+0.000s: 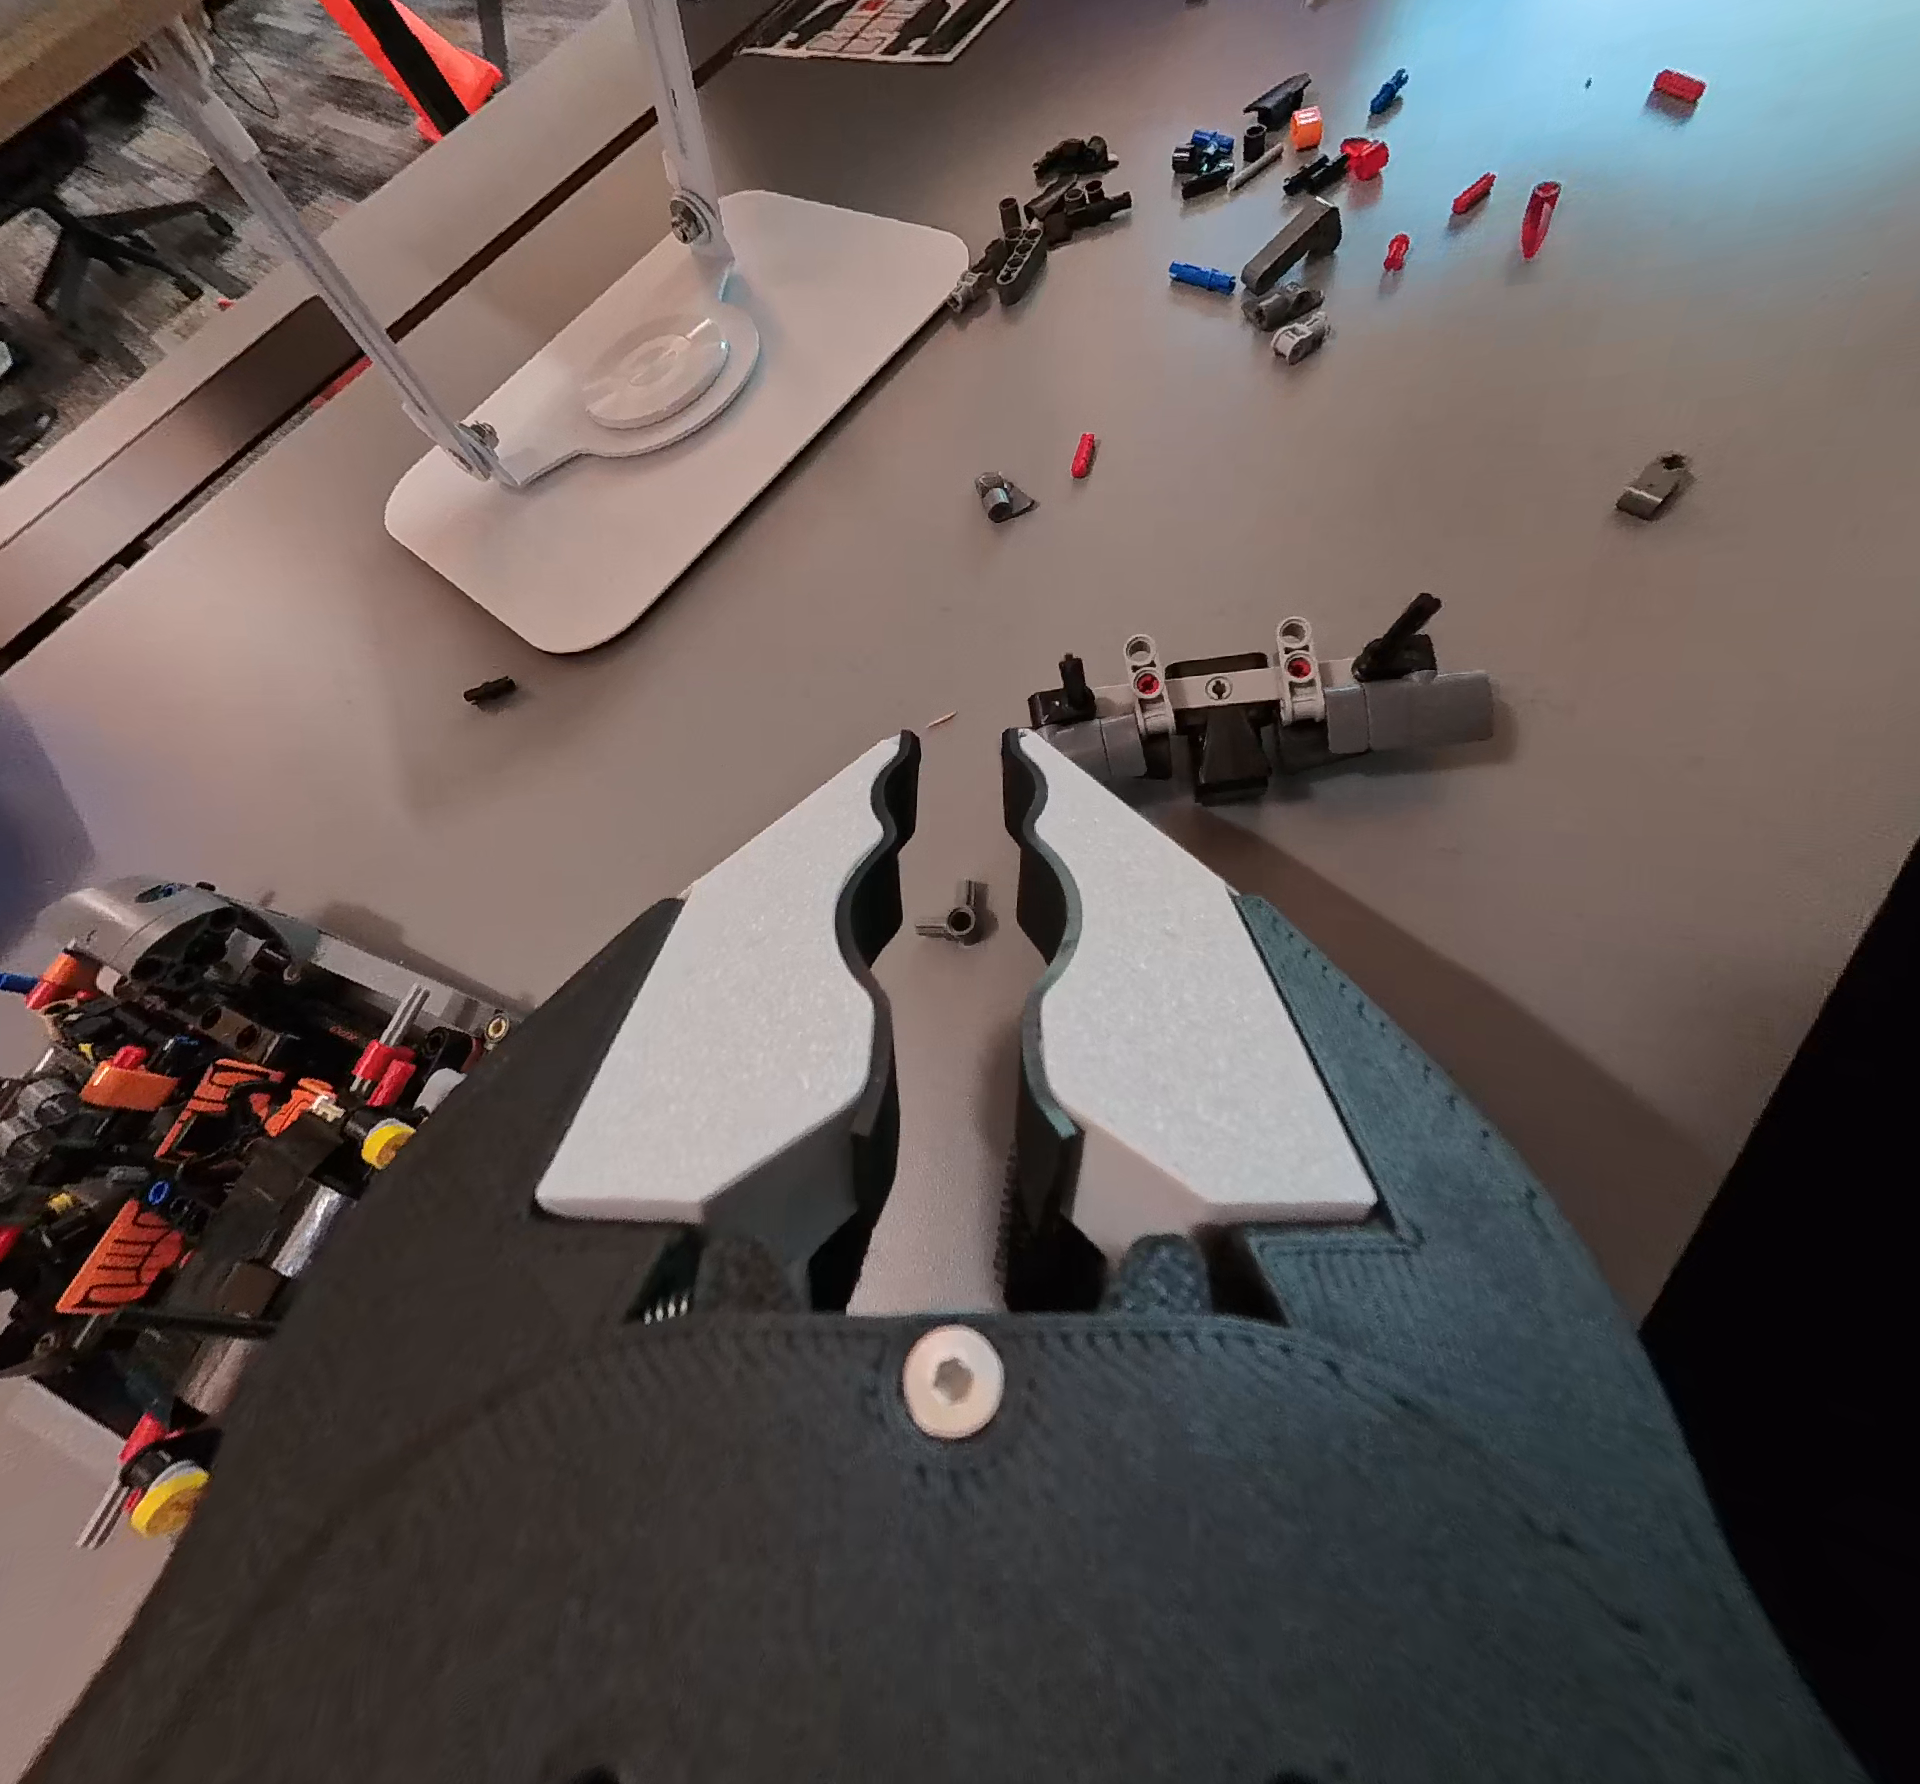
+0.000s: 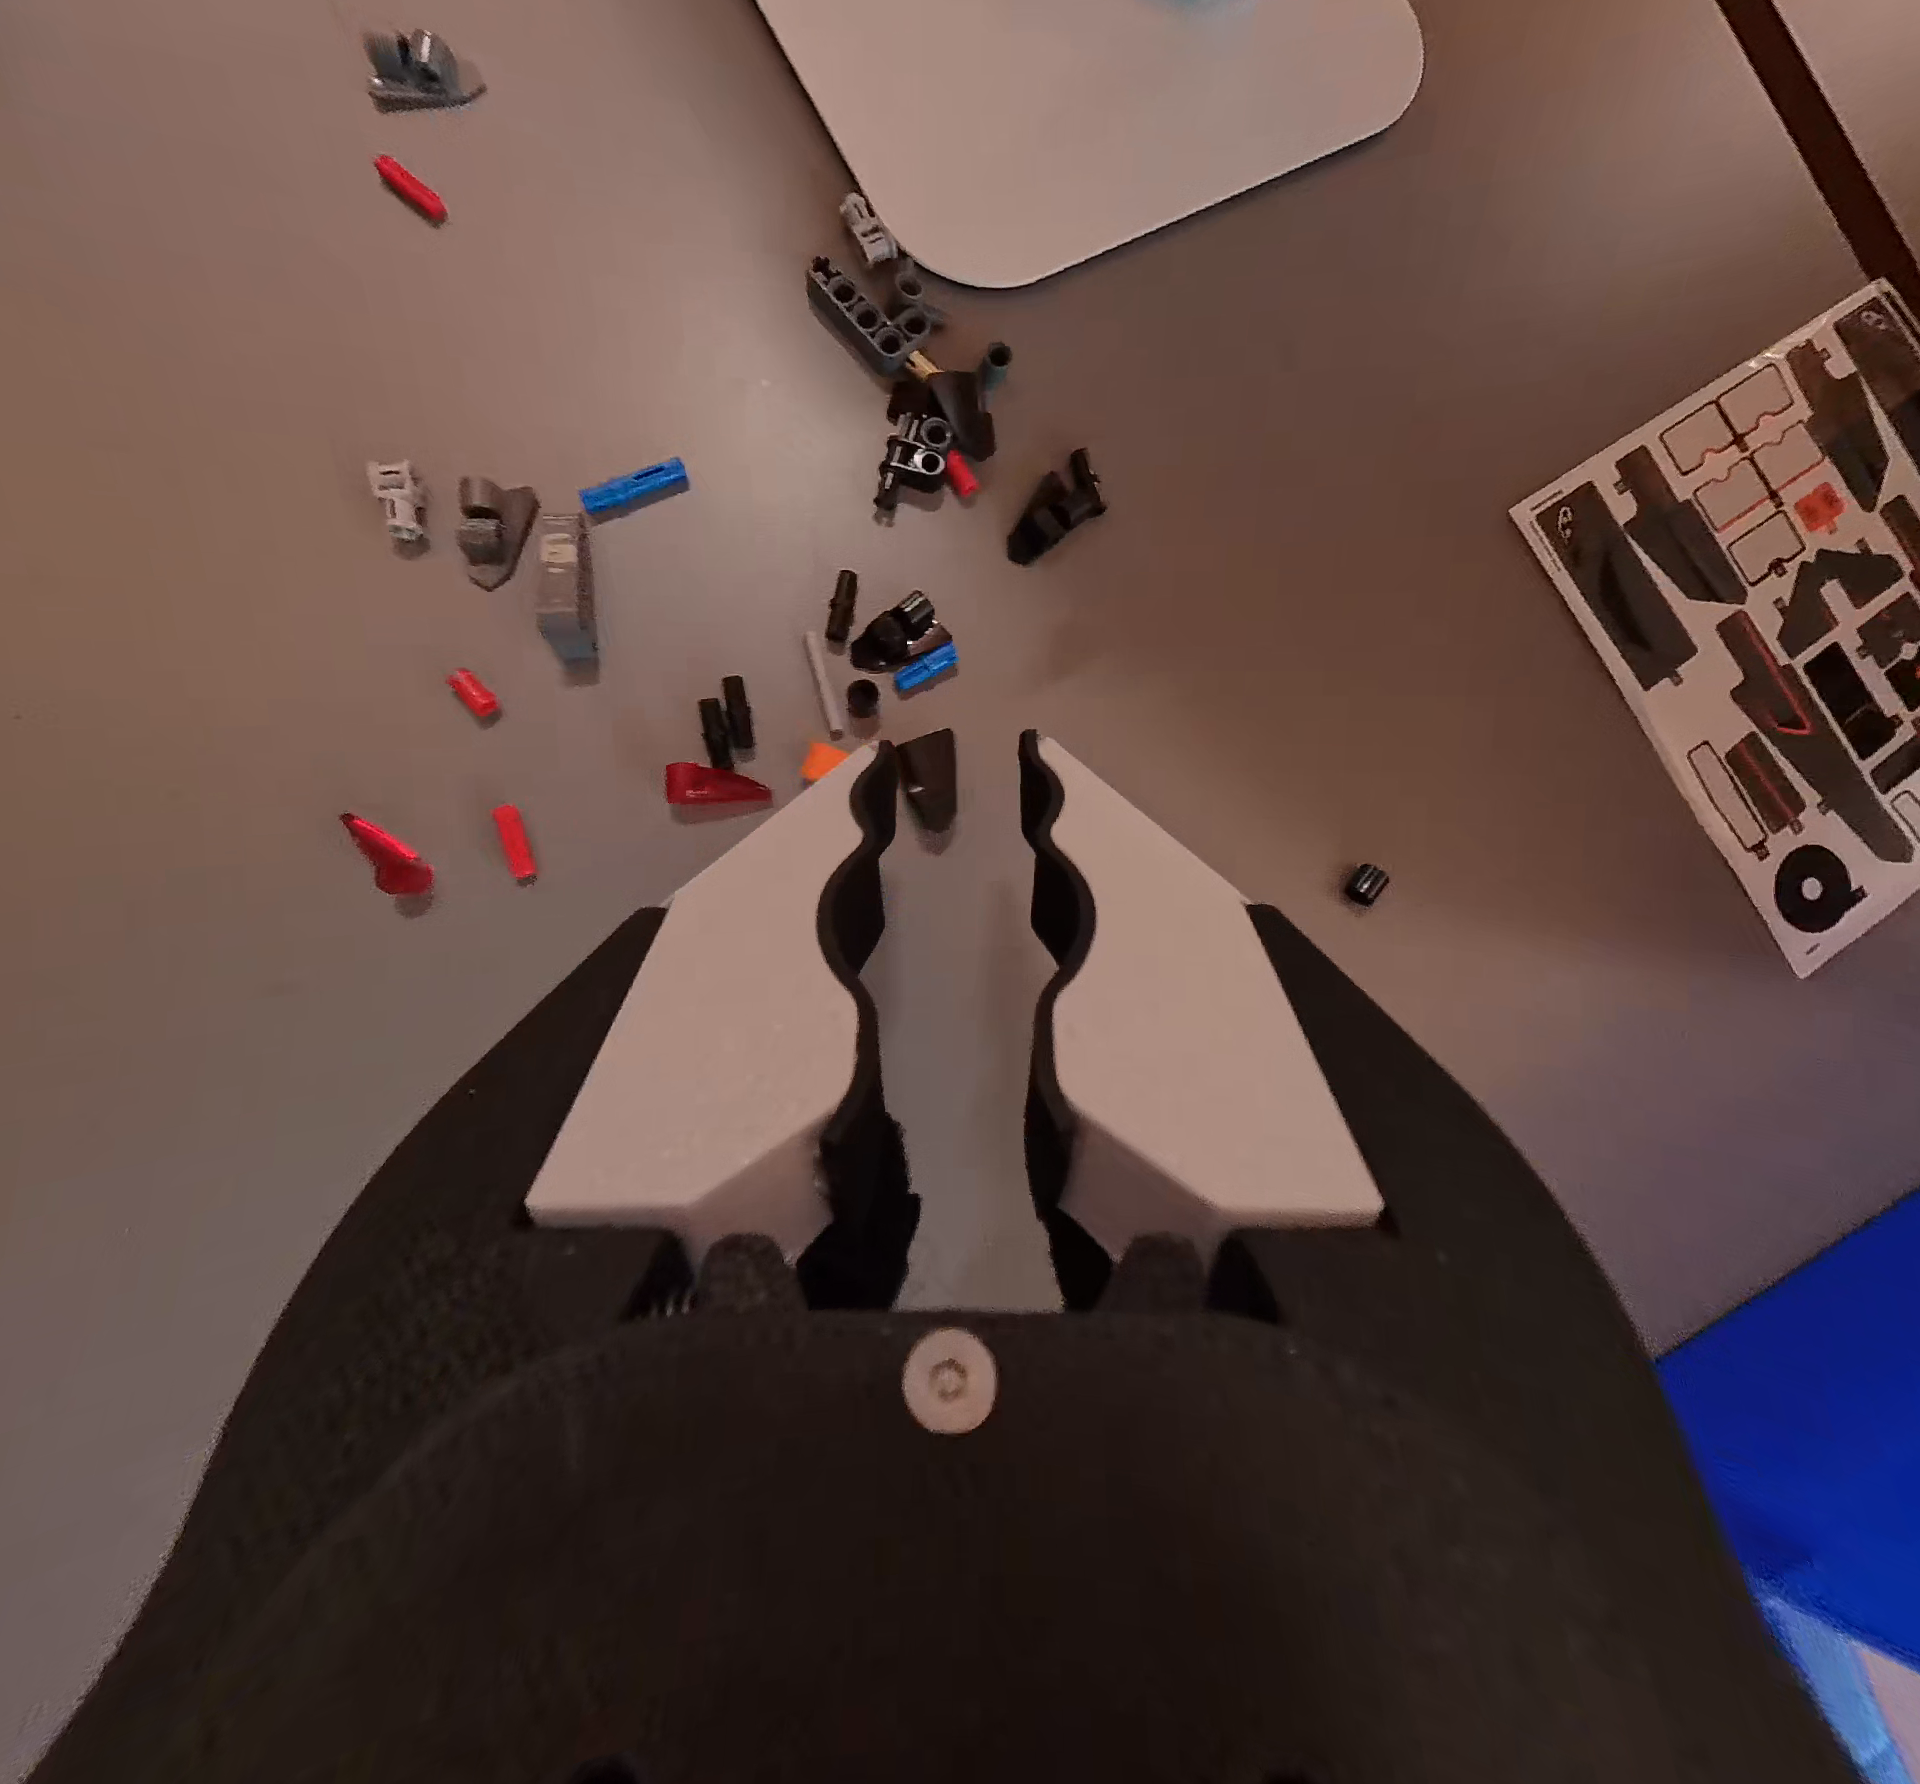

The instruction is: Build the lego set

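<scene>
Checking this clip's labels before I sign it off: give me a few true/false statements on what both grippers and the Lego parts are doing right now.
1. The left gripper holds a red pin. False: its jaws are apart and empty; a small dark grey connector lies on the table between the fingers.
2. The right gripper is open. True.
3. A grey and black subassembly lies on the table beyond the left gripper's tips. True.
4. The sticker sheet lies on top of the white stand base. False: it lies flat on the table, apart from the base.
5. A black wedge piece lies at the right gripper's tips. True.
</scene>
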`<action>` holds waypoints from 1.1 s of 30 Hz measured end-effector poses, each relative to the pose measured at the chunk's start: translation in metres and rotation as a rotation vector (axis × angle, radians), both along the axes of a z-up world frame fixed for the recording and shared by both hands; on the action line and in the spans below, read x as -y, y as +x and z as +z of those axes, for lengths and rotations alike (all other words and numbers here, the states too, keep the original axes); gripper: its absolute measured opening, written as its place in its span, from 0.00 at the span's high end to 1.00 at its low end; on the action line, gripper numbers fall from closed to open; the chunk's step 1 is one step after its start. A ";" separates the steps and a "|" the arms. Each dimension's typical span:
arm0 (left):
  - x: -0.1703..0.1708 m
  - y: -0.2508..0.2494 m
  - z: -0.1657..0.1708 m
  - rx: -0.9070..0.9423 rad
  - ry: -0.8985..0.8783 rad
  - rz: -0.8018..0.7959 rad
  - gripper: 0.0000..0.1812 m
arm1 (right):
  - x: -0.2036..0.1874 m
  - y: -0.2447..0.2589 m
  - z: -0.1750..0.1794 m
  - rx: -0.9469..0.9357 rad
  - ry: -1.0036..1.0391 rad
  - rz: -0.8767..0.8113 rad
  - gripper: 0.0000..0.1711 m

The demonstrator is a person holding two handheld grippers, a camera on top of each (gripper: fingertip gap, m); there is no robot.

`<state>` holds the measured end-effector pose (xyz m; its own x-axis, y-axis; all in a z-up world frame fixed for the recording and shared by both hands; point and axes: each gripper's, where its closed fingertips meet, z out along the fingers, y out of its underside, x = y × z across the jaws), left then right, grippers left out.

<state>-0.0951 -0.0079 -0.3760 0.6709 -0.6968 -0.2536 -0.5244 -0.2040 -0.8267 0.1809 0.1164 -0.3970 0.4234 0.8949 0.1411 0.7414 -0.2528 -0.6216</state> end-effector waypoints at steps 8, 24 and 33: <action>-0.002 -0.001 0.000 -0.003 -0.005 0.005 0.92 | 0.027 0.000 -0.011 0.029 -0.121 0.143 0.89; -0.001 0.007 0.003 0.002 0.004 -0.026 0.93 | 0.112 0.039 -0.030 0.142 -0.194 0.165 0.89; 0.004 0.015 0.009 -0.016 0.021 -0.049 0.93 | 0.120 0.042 -0.033 0.231 -0.166 0.381 0.90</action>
<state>-0.0803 -0.0119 -0.3673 0.6315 -0.7234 -0.2791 -0.5469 -0.1604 -0.8217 0.2225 -0.0038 -0.4301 0.0353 0.9988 0.0347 0.9148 -0.0183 -0.4036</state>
